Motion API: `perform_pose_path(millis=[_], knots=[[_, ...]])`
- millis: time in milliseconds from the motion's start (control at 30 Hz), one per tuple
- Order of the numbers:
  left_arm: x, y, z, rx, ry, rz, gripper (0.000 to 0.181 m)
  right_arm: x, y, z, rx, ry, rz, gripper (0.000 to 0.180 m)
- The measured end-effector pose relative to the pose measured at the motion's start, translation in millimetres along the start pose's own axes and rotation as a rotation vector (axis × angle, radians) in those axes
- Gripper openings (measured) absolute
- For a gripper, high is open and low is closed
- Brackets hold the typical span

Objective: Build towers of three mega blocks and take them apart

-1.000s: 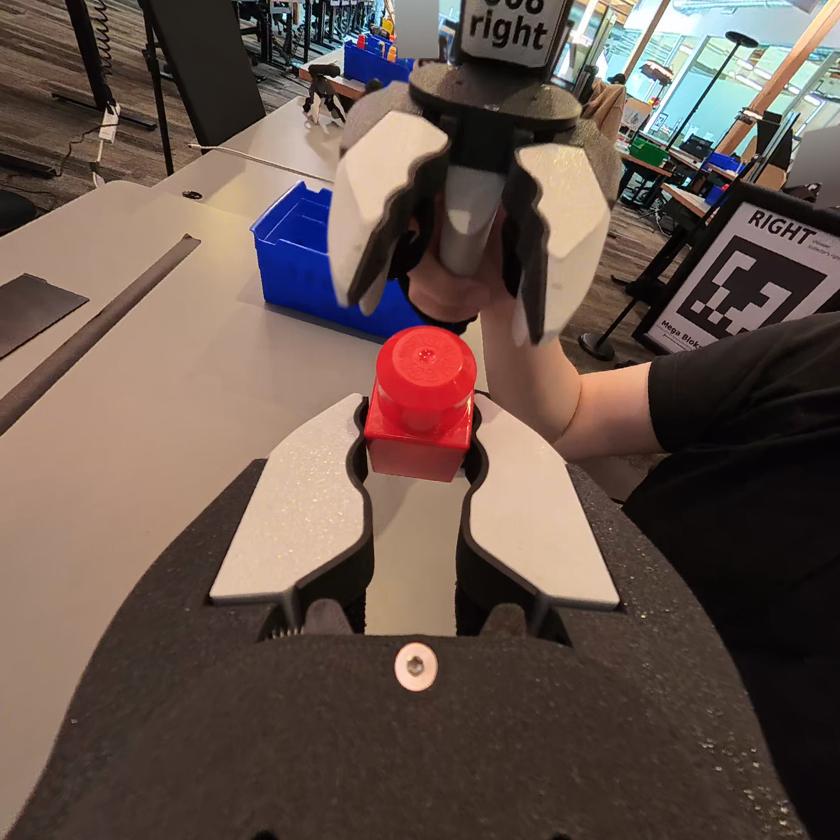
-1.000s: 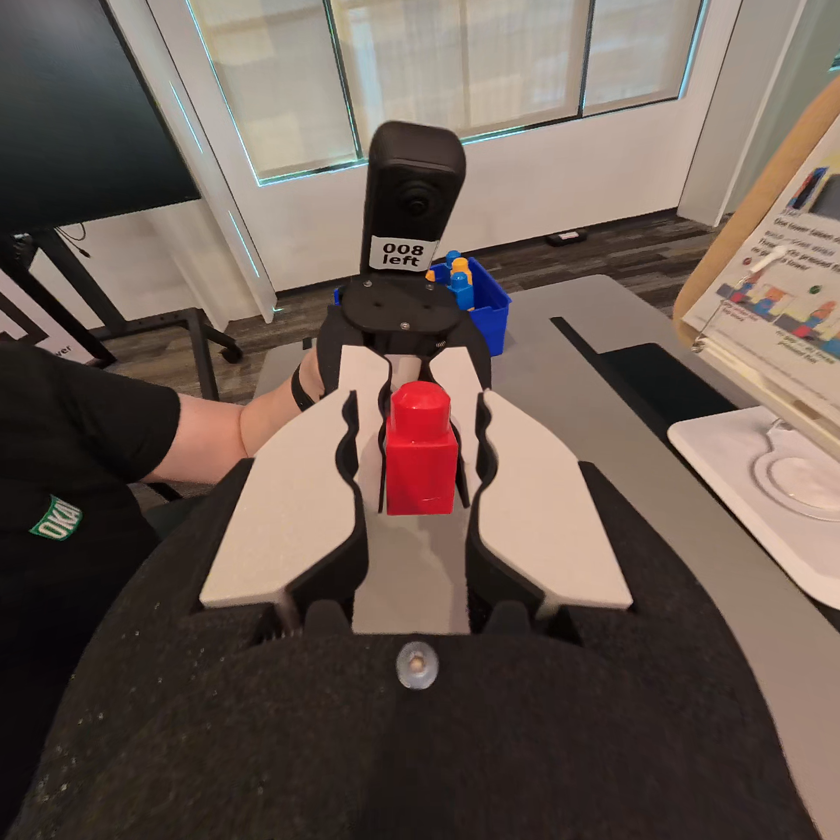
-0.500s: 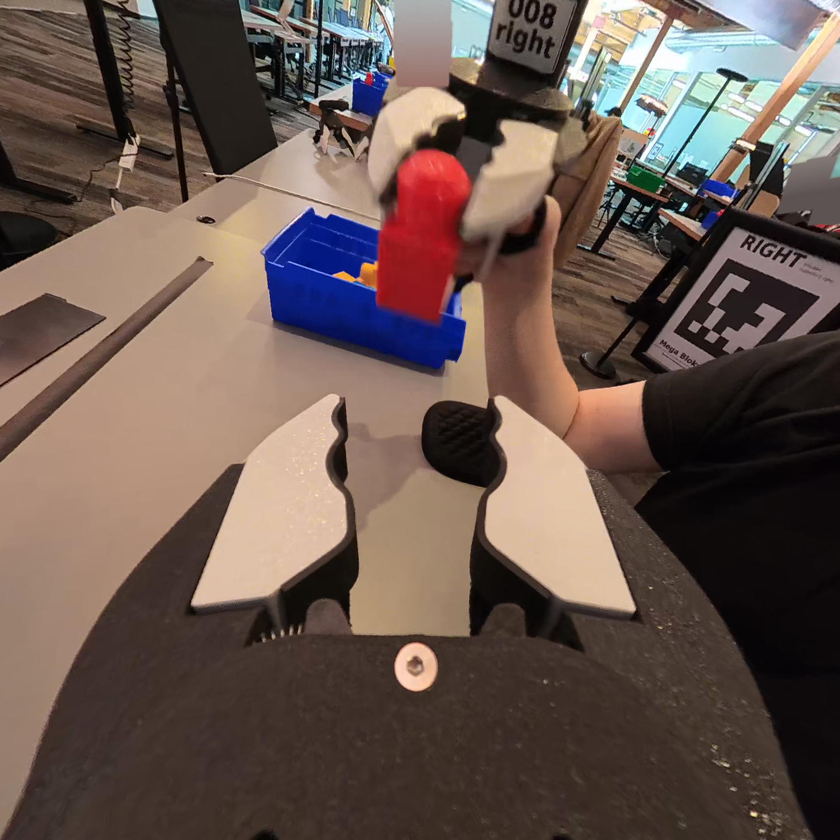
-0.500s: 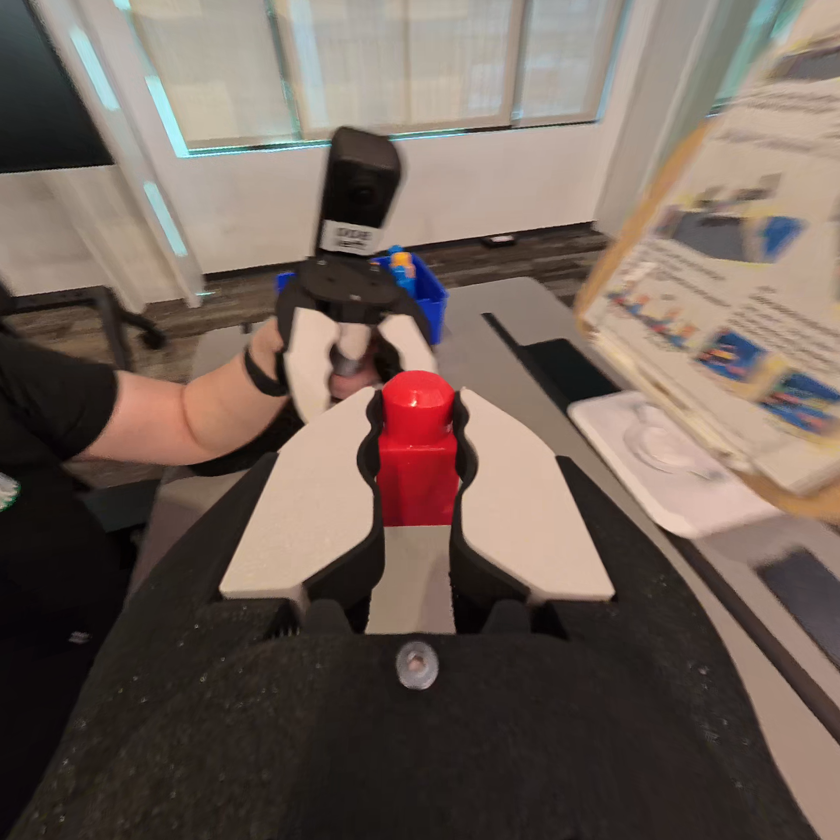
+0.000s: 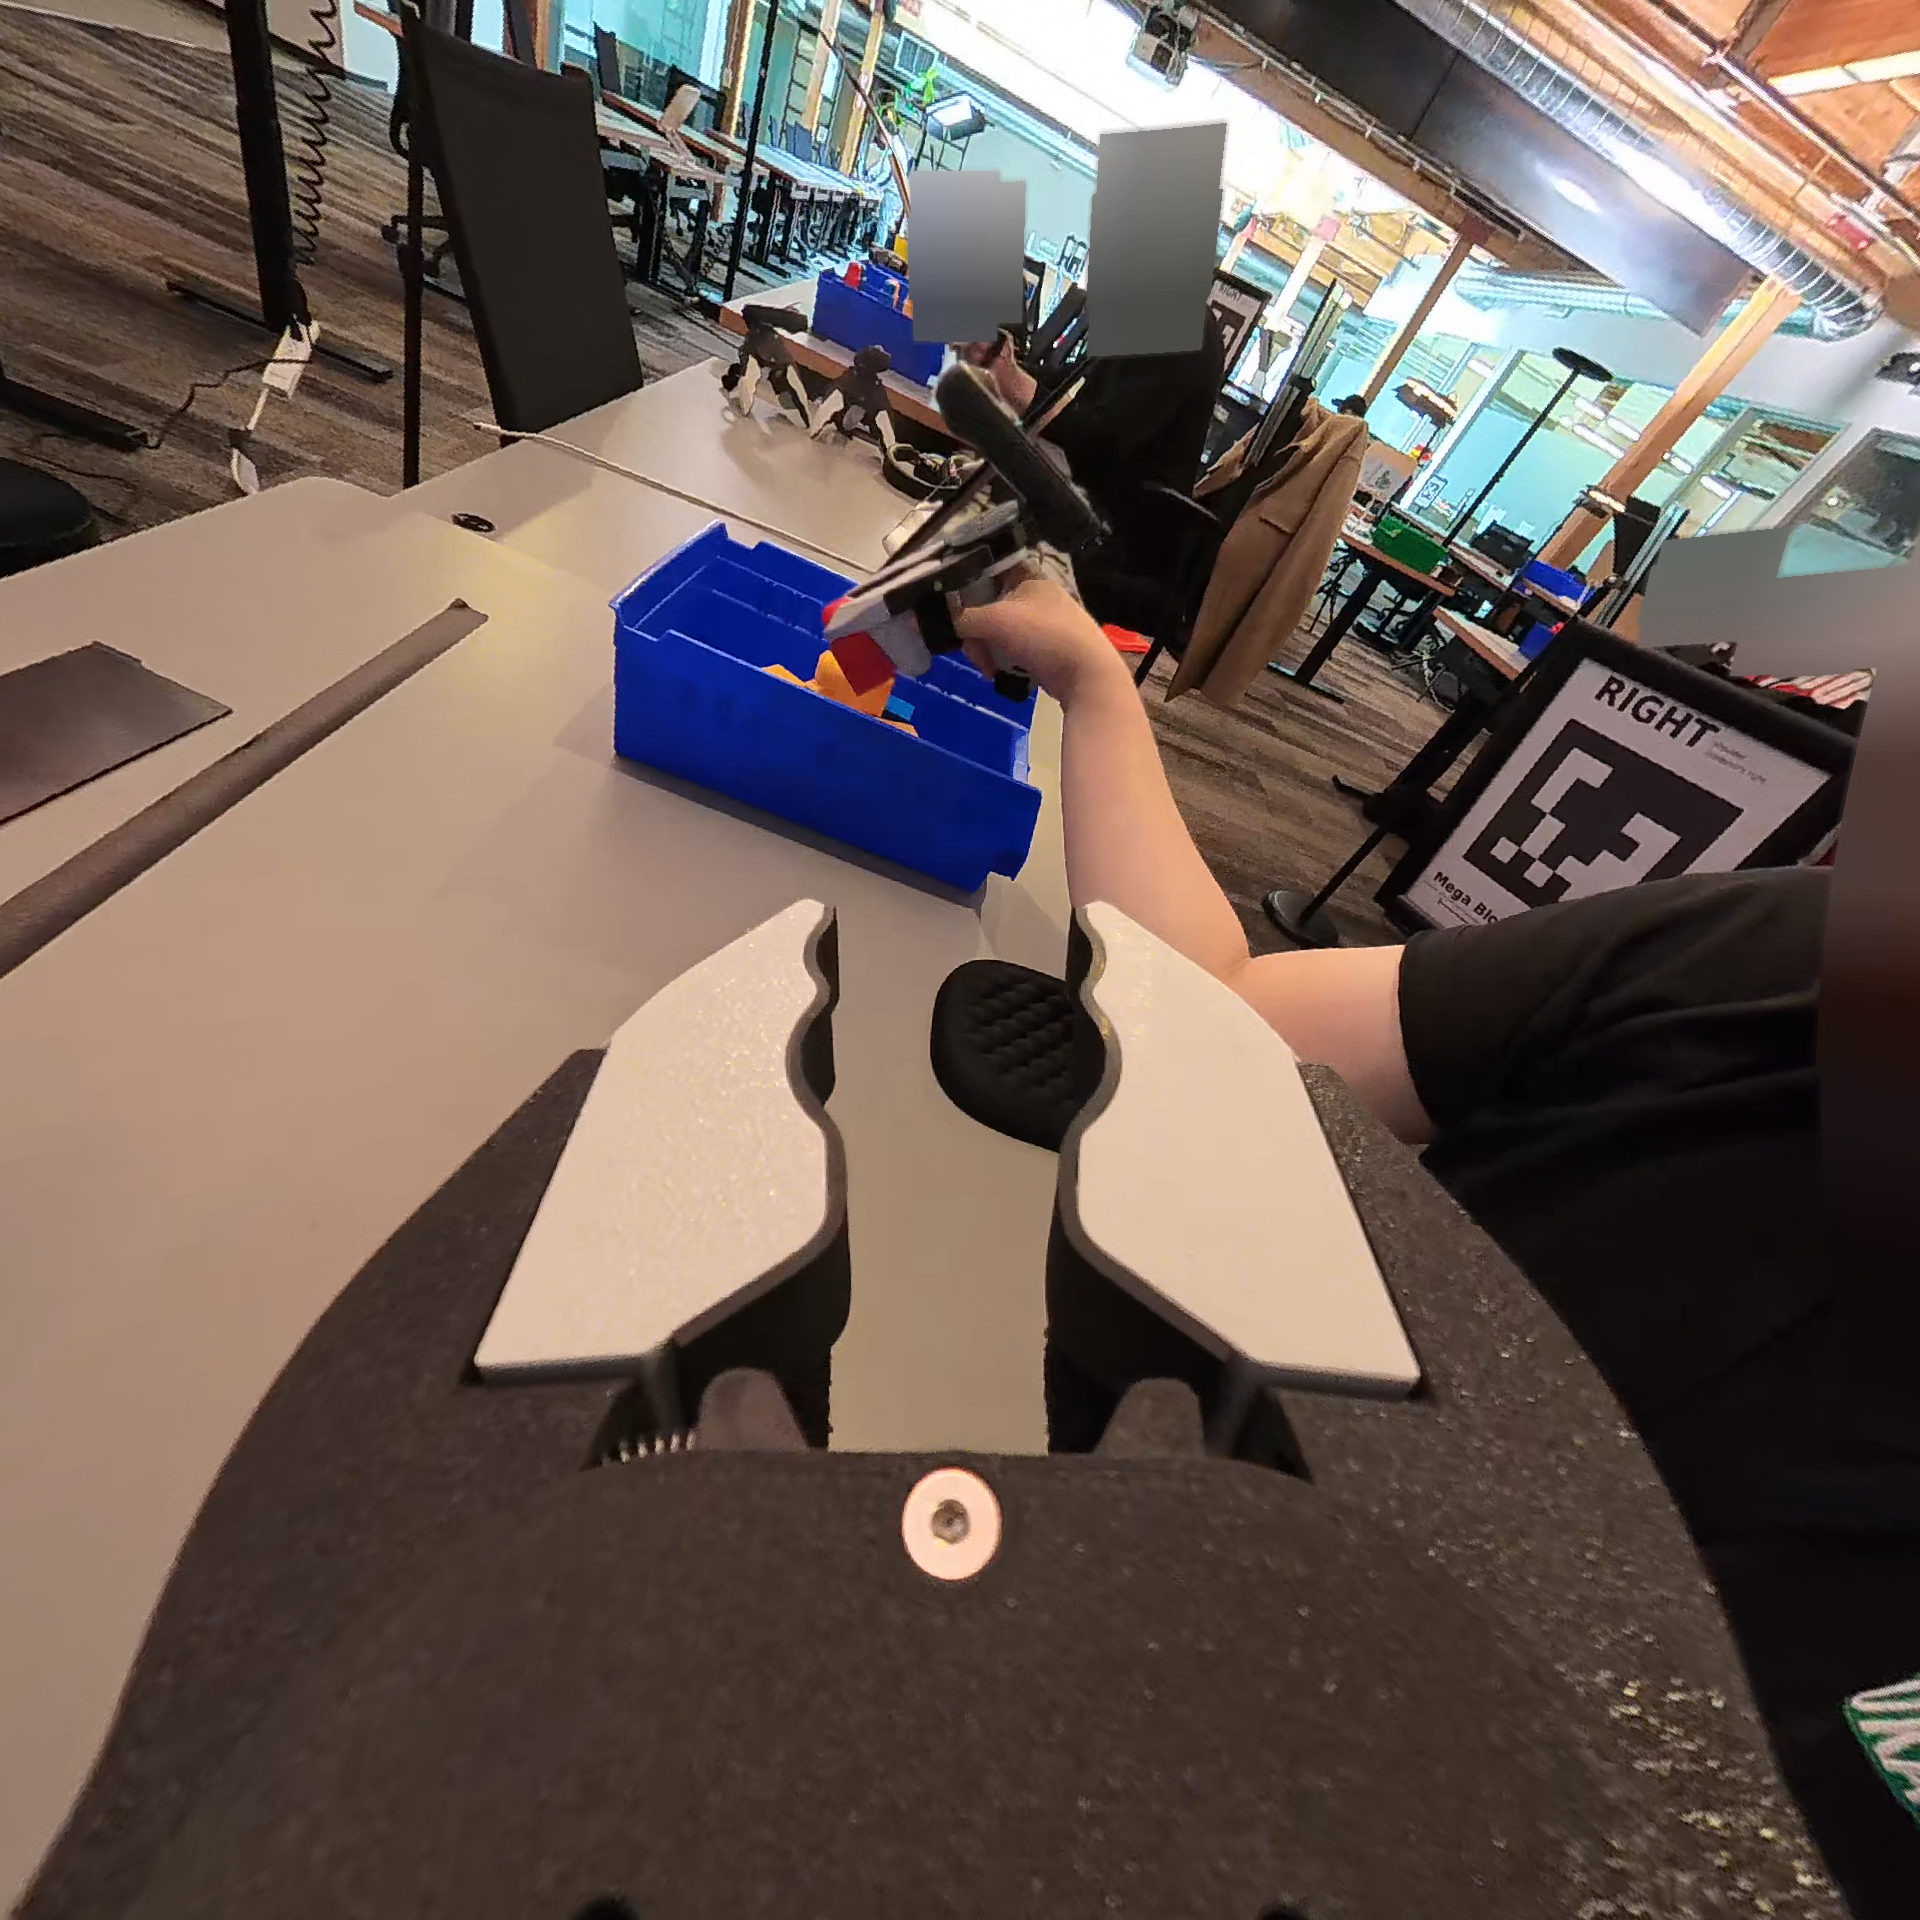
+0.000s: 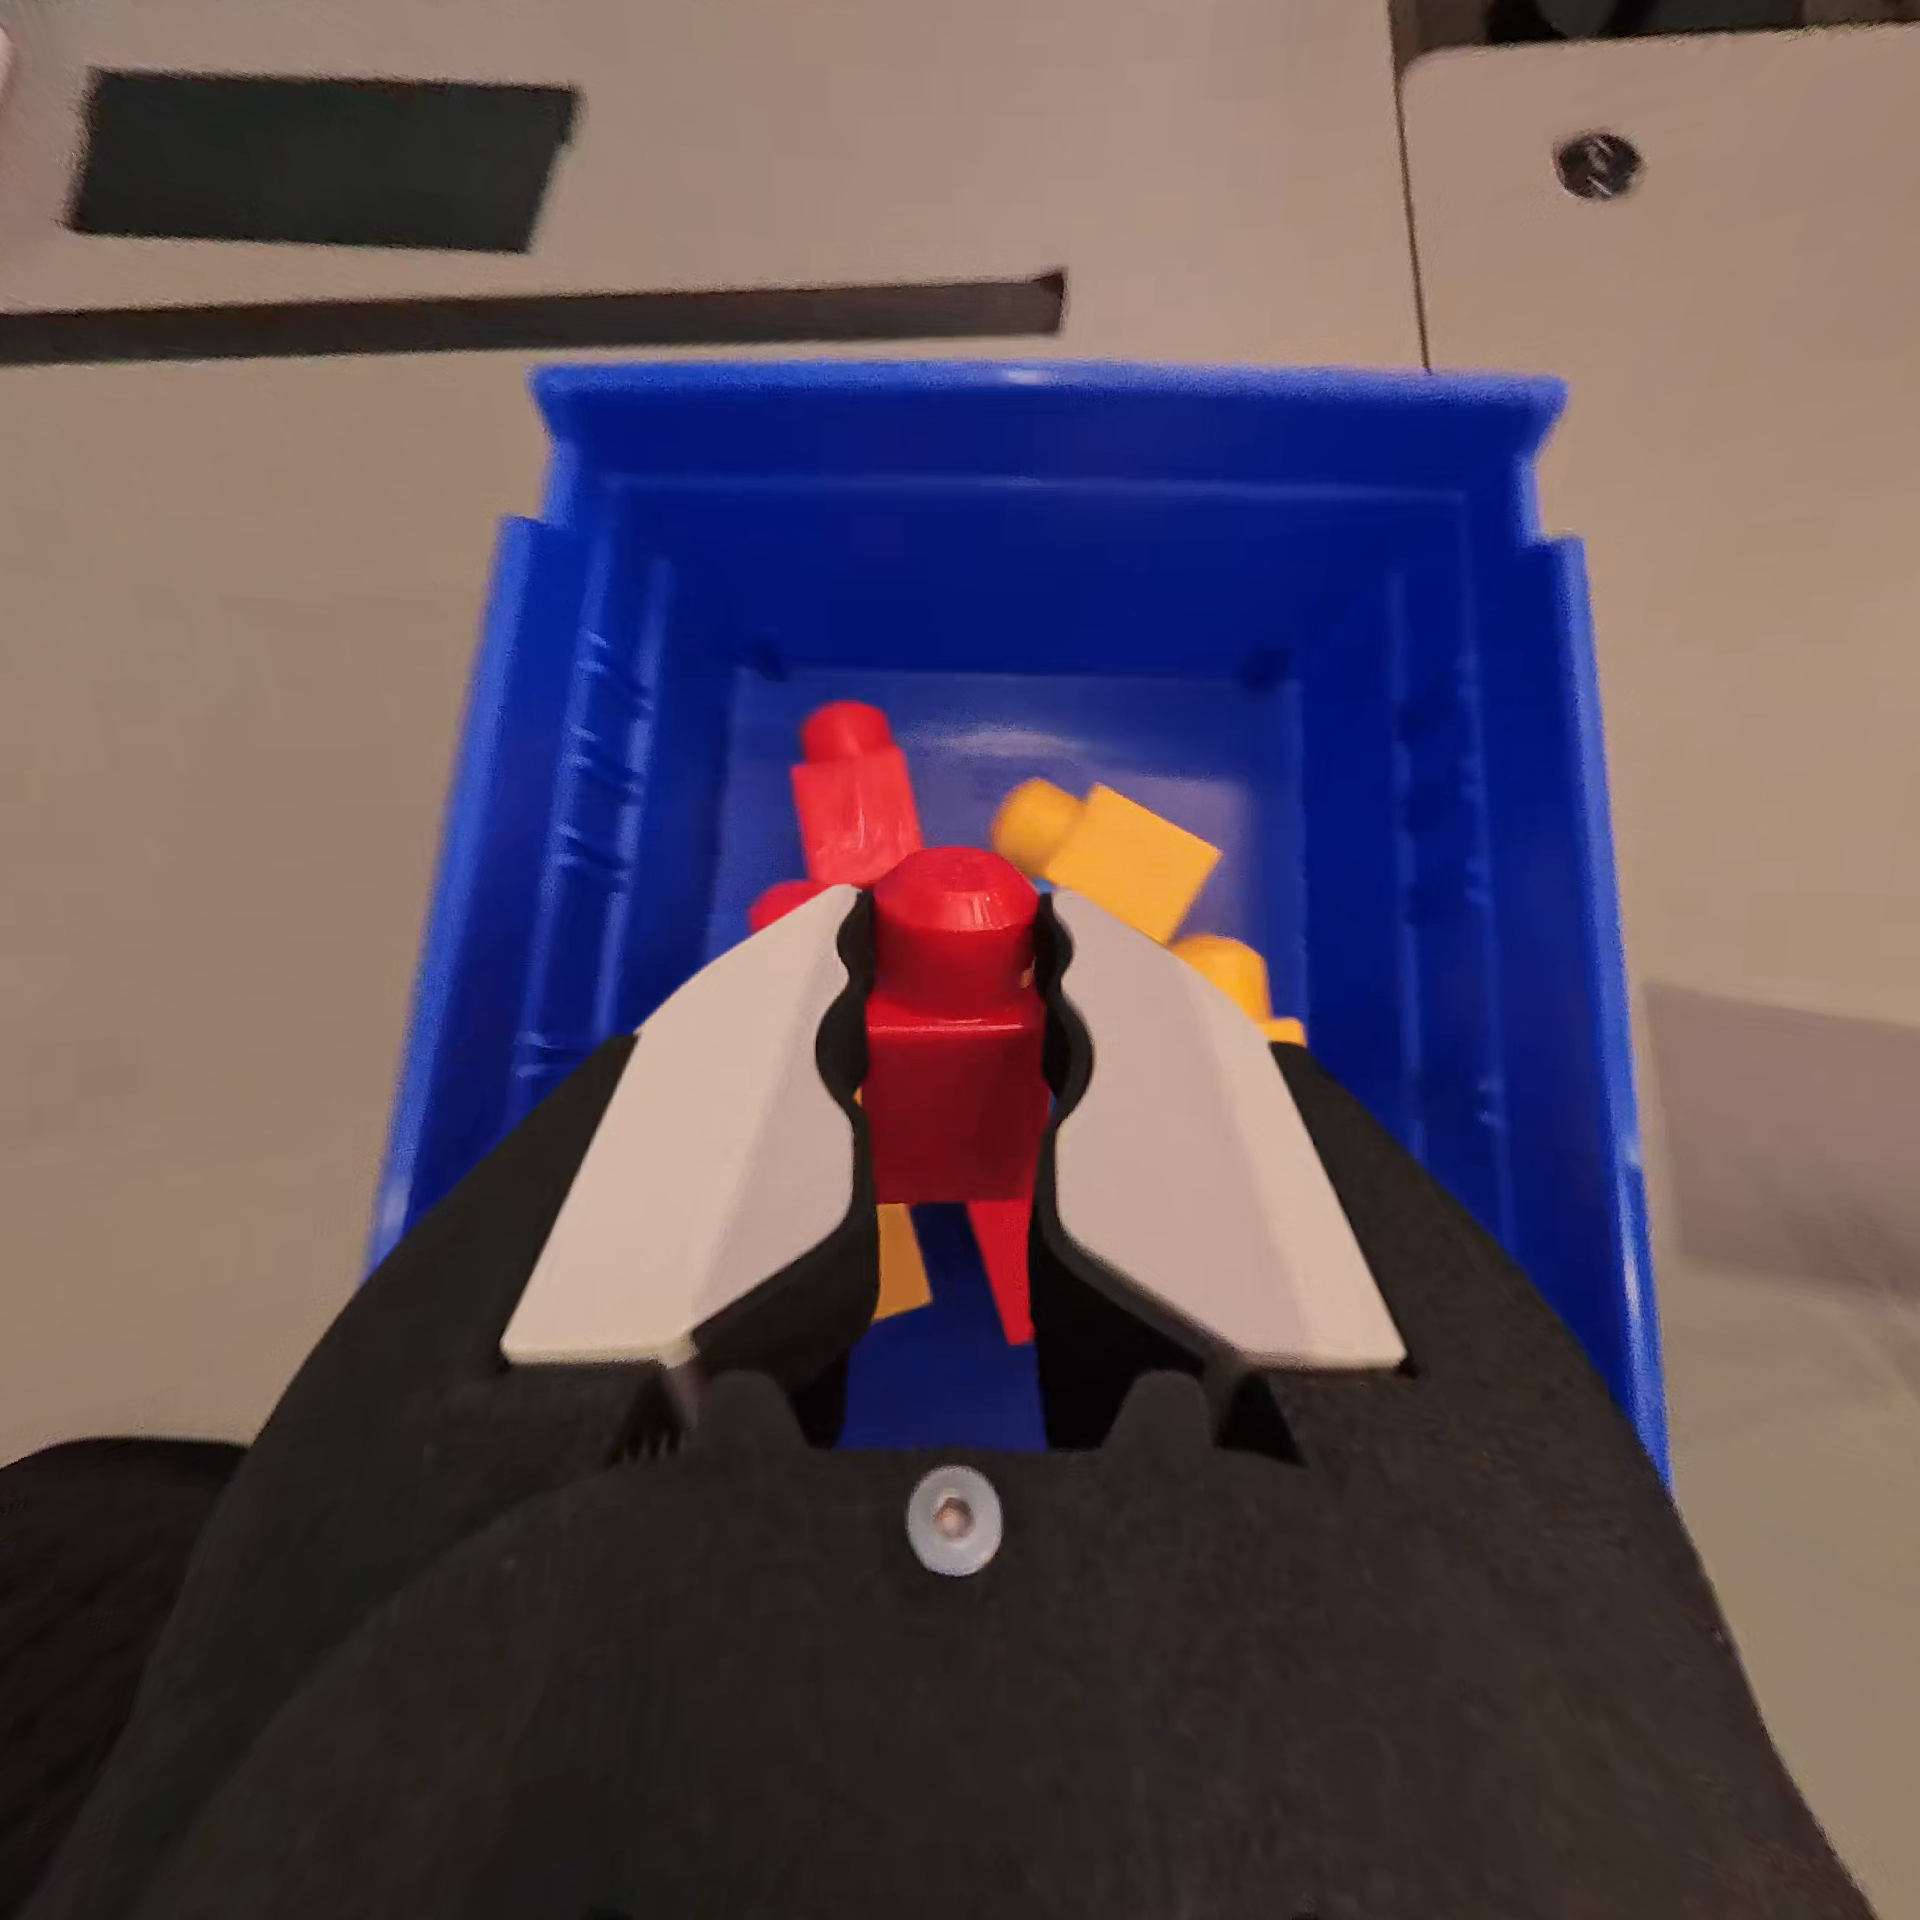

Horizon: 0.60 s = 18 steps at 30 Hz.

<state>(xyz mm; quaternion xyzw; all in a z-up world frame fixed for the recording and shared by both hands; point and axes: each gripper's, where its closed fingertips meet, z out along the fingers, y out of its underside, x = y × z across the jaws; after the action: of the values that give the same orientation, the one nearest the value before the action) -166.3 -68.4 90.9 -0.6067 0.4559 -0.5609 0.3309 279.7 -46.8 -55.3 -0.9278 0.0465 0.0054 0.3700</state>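
Observation:
My right gripper (image 6: 951,909) is shut on a red mega block (image 6: 951,1039), stud forward, and holds it over the open blue bin (image 6: 1039,436), pointing down into it. In the left wrist view the right gripper (image 5: 883,623) hangs over the same bin (image 5: 810,758) with the red block (image 5: 860,657) between its fingers. Loose in the bin lie a red block (image 6: 857,795), a yellow block (image 6: 1117,857) and more, partly hidden by my fingers. My left gripper (image 5: 951,935) is open and empty above the grey table (image 5: 312,883).
A black oval pad (image 5: 1003,1039) lies on the table just past my left fingertips. A dark strip (image 5: 208,769) and a dark rectangle (image 5: 94,717) mark the table at left. A sign with a black-and-white pattern (image 5: 1600,821) stands on the floor at right.
The red block passed from my left gripper to my right one. The right gripper then carried it away over the blue bin and tipped downward. The left gripper opened and stayed in place.

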Motion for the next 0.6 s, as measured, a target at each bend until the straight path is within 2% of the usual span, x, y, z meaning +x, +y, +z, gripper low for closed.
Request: perform_pose_path(millis=[167, 233, 300, 433, 500, 600], knots=[[3, 4, 2, -0.027, 0.0, 0.018, 0.041, 16, 23, 11, -0.071, 0.022, 0.07, 0.03], [2, 4, 1, -0.038, -0.017, 0.023, 0.041, 19, 20, 8, -0.062, 0.058, 0.085, 0.036], [-1, 4, -3, -0.052, -0.059, 0.048, 0.041, 13, 3, -3, 0.016, 0.045, 0.092, 0.036], [-3, -12, -30, -0.034, -0.221, 0.171, 0.042, -14, -53, -43, 0.303, 0.005, 0.022, 0.038], [1, -25, -56, 0.003, -0.324, 0.234, 0.041, -29, -74, -62, 0.418, -0.002, -0.035, 0.04], [2, -39, -112, 0.042, -0.528, 0.282, 0.04, -50, -90, -76, 0.492, -0.036, -0.094, 0.04]])
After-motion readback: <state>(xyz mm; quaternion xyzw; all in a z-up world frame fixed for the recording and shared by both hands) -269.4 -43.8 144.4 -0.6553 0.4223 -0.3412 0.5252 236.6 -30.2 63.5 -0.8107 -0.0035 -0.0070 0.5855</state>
